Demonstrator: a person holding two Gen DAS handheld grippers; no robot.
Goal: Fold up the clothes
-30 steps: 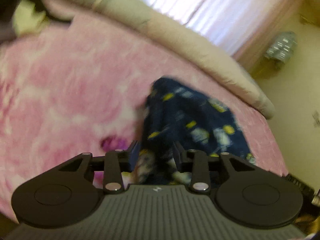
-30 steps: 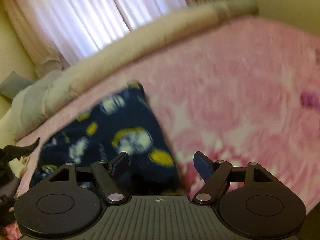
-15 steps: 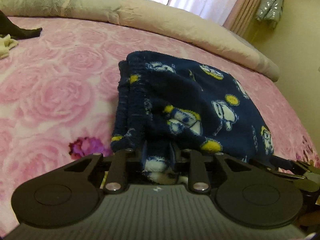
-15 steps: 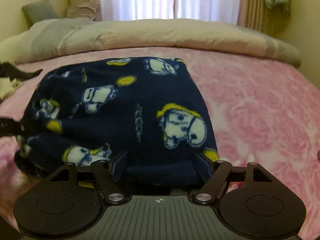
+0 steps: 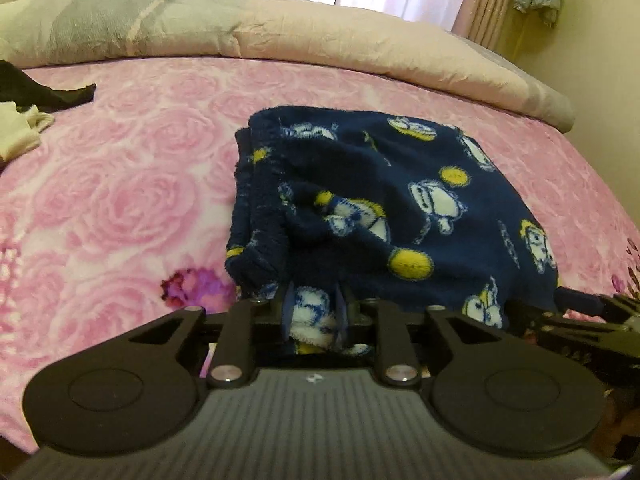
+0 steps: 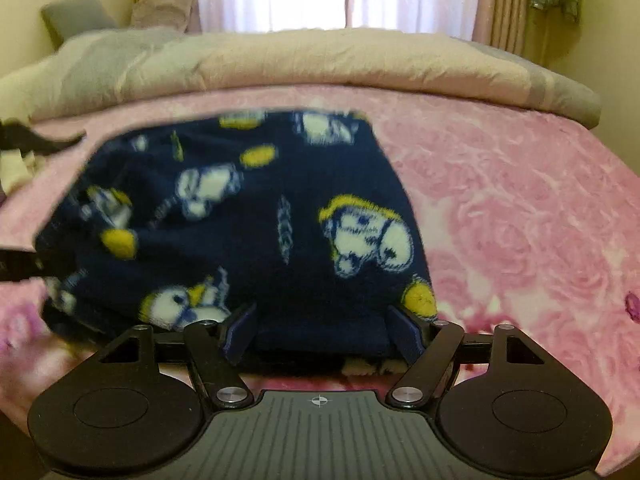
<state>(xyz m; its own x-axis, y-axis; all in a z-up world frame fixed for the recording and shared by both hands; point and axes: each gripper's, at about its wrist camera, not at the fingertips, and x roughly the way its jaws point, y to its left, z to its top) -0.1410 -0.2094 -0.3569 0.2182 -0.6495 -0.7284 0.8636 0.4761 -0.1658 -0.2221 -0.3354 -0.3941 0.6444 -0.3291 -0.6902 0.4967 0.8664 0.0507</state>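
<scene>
A navy fleece garment (image 5: 400,200) printed with white and yellow cartoon figures lies folded on the pink rose blanket (image 5: 120,200). My left gripper (image 5: 314,312) is shut on a bunched fold at the garment's near left corner. In the right wrist view, the garment (image 6: 240,220) has its near edge between the wide-apart fingers of my right gripper (image 6: 320,328), which stands open and does not pinch the cloth. The right gripper's tip (image 5: 580,312) shows at the garment's near right corner, and the left one (image 6: 16,264) pokes in at that view's left edge.
A rolled beige and grey duvet (image 5: 320,40) runs along the bed's far side below a curtained window. Black clothing (image 5: 40,92) and a cream piece (image 5: 16,132) lie at the far left. The pink blanket (image 6: 520,220) stretches bare to the garment's right.
Both views have rolled from tilted to level and drawn in toward the garment. The left jaws have narrowed onto the fabric fold. The right fingers now straddle the garment's near edge.
</scene>
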